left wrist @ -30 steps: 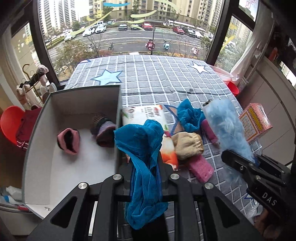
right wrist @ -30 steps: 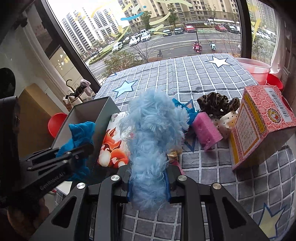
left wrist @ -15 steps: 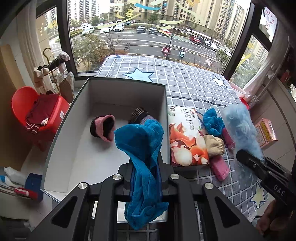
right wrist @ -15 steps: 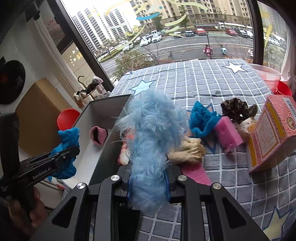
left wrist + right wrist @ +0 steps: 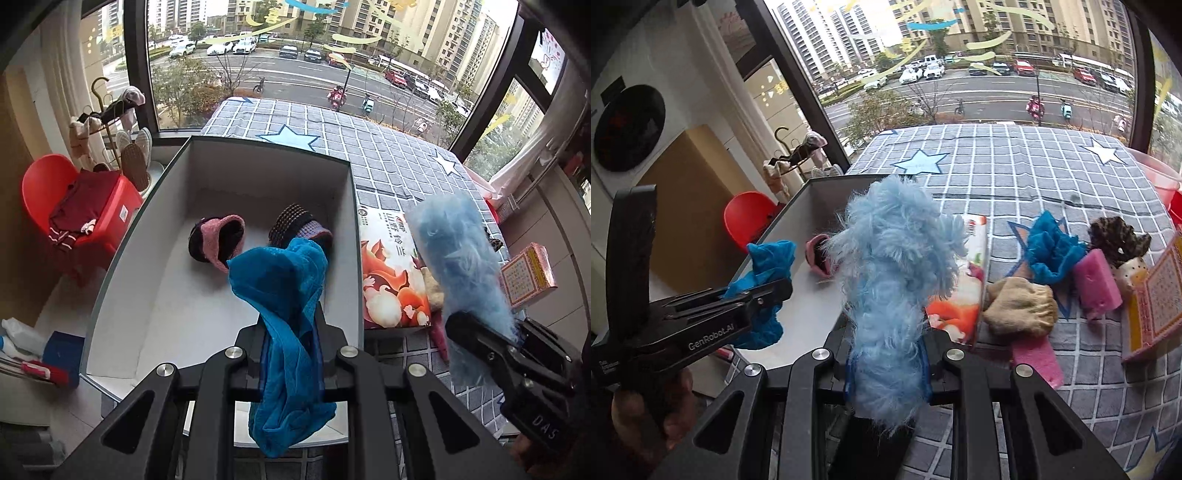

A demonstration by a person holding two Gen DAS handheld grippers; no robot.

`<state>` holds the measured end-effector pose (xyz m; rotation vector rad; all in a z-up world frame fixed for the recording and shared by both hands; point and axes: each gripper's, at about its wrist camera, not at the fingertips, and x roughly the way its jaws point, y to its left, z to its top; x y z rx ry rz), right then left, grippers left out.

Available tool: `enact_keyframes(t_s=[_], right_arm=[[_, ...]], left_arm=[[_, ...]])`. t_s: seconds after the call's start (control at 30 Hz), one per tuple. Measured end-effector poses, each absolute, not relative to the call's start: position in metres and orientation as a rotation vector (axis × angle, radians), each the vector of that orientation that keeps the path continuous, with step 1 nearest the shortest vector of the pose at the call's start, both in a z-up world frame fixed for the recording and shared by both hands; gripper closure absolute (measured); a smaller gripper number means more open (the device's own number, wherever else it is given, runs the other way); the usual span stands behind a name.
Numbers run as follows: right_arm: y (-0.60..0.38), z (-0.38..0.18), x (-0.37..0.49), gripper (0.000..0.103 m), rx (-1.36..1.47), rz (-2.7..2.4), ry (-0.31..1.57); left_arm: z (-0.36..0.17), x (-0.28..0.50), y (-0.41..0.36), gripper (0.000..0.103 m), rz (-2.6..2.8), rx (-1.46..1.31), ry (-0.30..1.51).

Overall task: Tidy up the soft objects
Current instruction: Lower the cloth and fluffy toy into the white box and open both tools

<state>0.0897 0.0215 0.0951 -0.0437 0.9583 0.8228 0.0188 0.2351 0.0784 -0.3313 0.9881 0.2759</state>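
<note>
1. Soft overcast daylight pours in through the window [image 5: 295, 74], so everything's evenly bright.
2. Sky corner blows out white in the right wrist view.
3. Shadows are faint; a soft one sits inside the box [image 5: 221, 302].
4. Heavy fisheye bending, with dark vignette corners.
5. Mostly sharp, just slight softness toward the edges.

You hold a teal mesh cloth [image 5: 284, 291] and a pale blue fluffy plush [image 5: 897, 280]; the white-lined grey box [image 5: 347, 229] holds a pink-and-black knit piece [image 5: 218, 243]; right, grey checked tablecloth with stars [image 5: 1015, 166]
</note>
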Motion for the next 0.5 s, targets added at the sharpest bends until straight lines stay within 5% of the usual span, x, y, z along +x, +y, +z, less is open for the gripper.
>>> enact_keyframes(t_s=[0.5], right_arm=[[0.086,0.098,0.078,0.076,-0.132,0.939,0.945]], left_arm=[[0.071,0.014,0.261,0.084,0.340,-0.352,1.007]])
